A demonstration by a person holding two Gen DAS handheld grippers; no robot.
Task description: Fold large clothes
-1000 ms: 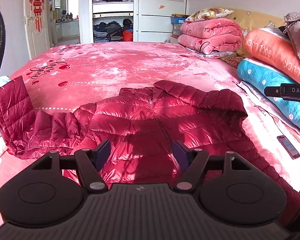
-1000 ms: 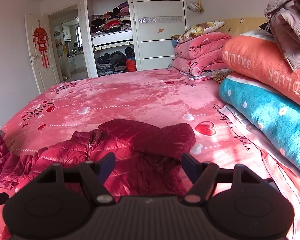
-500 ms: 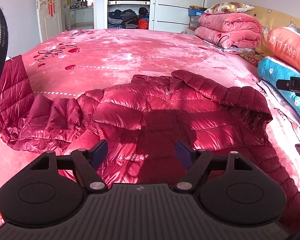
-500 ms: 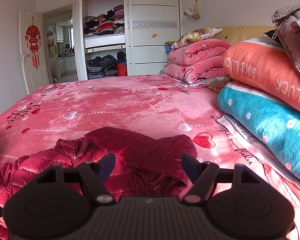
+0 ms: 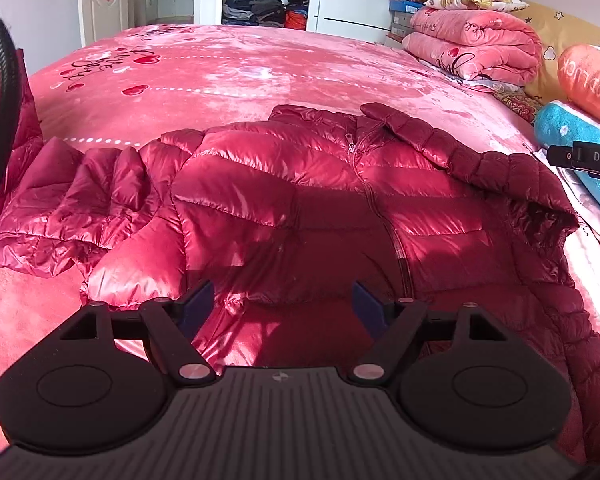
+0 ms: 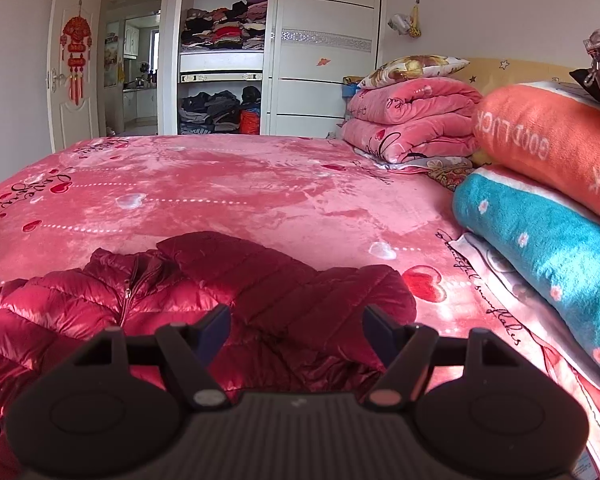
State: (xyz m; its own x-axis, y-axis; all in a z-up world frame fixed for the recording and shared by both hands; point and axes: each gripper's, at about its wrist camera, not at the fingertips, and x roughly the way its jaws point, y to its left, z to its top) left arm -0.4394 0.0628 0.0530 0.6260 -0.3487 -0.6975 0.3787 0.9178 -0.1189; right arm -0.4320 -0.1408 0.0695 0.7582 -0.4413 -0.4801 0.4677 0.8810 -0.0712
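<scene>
— Red quilted jacket [image 5: 284, 200], where is it?
— Spread front-up on the pink bed [image 5: 228, 68]; one sleeve bunched toward the left edge.
— And the left gripper [image 5: 282, 300]?
— Low over the jacket's hem, pointing forward; jaws spread, holding nothing.
— The right gripper [image 6: 296, 326]?
— Level above the folded sleeve near the collar; jaws spread too, holding nothing.

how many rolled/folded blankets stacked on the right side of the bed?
3: pink blanket by the wardrobe, orange blanket nearer, on top of the teal blanket. More may sit out of frame.
</scene>
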